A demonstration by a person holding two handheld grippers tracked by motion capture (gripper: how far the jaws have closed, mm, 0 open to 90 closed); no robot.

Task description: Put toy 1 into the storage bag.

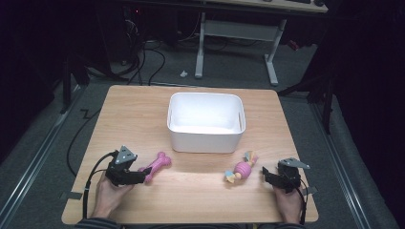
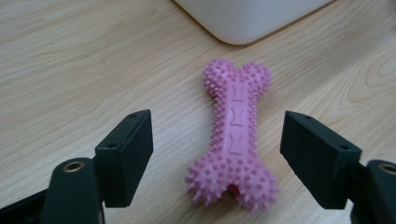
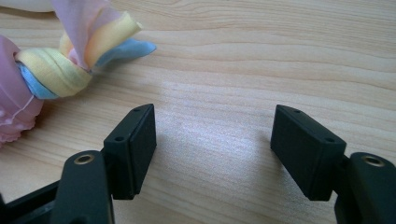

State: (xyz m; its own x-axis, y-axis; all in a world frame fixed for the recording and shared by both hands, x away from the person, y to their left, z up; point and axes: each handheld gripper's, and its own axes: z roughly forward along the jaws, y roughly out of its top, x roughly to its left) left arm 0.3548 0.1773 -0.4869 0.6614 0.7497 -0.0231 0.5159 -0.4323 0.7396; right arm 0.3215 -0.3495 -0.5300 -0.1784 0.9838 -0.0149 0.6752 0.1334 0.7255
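High view showed a light wooden tabletop (image 1: 143, 109) carrying a white rectangular plastic bin (image 1: 206, 123) at its centre, empty as far as could be seen. Nearer the person, a pink spiked rubber bone-shaped toy (image 1: 157, 166) lay flat to the left of the bin, and a pink fabric toy with knotted pastel cloth ends (image 1: 241, 170) lay to the right, both apart from the bin. The left gripper (image 2: 217, 156) straddled the near end of the bone, its fingers (image 2: 126, 156) spread on either side and not touching it. The right gripper (image 3: 212, 154) rested beside the fabric toy, its fingers (image 3: 133, 149) apart with bare wood between them. Judged step: the left gripper was lined up to grasp the bone. The next move would call for closing squarely on the narrow shaft; the soft spikes could let it slip.
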